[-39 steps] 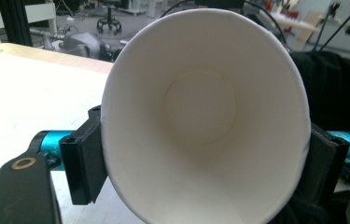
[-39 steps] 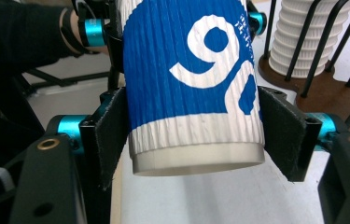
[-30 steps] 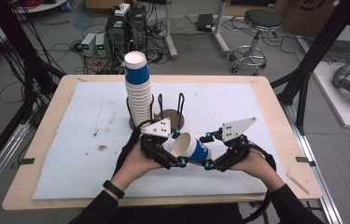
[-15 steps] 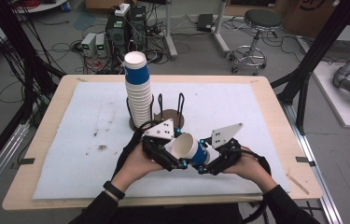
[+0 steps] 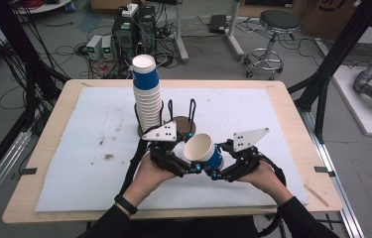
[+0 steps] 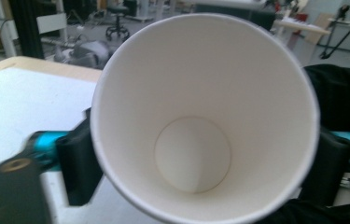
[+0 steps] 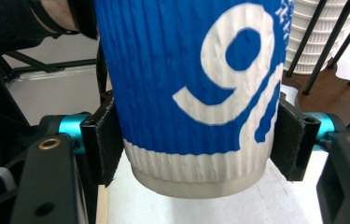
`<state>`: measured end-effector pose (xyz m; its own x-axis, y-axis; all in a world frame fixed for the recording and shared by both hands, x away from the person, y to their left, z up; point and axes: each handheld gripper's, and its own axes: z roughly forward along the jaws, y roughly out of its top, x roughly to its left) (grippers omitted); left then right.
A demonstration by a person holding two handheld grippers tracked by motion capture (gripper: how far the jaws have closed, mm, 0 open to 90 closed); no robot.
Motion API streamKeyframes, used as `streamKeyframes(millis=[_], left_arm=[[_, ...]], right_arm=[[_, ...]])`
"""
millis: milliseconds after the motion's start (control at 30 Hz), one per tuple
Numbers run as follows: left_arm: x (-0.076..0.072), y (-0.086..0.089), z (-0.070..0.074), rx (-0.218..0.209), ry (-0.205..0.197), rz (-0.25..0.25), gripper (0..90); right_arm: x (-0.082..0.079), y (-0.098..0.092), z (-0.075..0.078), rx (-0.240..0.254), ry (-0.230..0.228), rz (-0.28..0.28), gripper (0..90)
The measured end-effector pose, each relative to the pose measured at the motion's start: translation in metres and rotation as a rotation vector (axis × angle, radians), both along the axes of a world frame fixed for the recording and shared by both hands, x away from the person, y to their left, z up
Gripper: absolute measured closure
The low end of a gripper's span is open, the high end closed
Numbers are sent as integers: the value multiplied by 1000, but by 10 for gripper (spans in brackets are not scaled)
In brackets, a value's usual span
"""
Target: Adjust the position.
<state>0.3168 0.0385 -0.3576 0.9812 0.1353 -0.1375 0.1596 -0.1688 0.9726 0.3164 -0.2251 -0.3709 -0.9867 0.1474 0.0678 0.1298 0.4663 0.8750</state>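
Blue paper cup (image 5: 204, 151) held tilted between two grippers above the near edge of the white mat (image 5: 74, 148).

The right gripper (image 5: 219, 171) clamps the cup low on its ribbed wall, both pads pressed to its sides. The left gripper (image 5: 189, 166) has its jaws either side of the cup's rim end; they have just been closing, and whether its pads press cannot be told. Just behind stands a black wire rack (image 5: 181, 116) on a brown base, bearing a tall stack of cups (image 5: 146, 96). Beyond the table (image 5: 292, 119), a stool (image 5: 273, 34) and cables cover the floor.
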Motion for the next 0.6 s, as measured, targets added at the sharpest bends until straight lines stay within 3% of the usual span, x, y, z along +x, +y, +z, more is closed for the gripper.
streamKeyframes(millis=[233,467,600], left_arm=[[0,1,2,38,-20,-4,211],[-2,2,7,156,-64,-1,223],[-3,0,10,187,-71,-12,228]], right_arm=[[-1,3,-2,-10,2,-3,285],[-3,2,4,-18,-13,-26,222],[-4,8,0,-47,-12,-24,221]])
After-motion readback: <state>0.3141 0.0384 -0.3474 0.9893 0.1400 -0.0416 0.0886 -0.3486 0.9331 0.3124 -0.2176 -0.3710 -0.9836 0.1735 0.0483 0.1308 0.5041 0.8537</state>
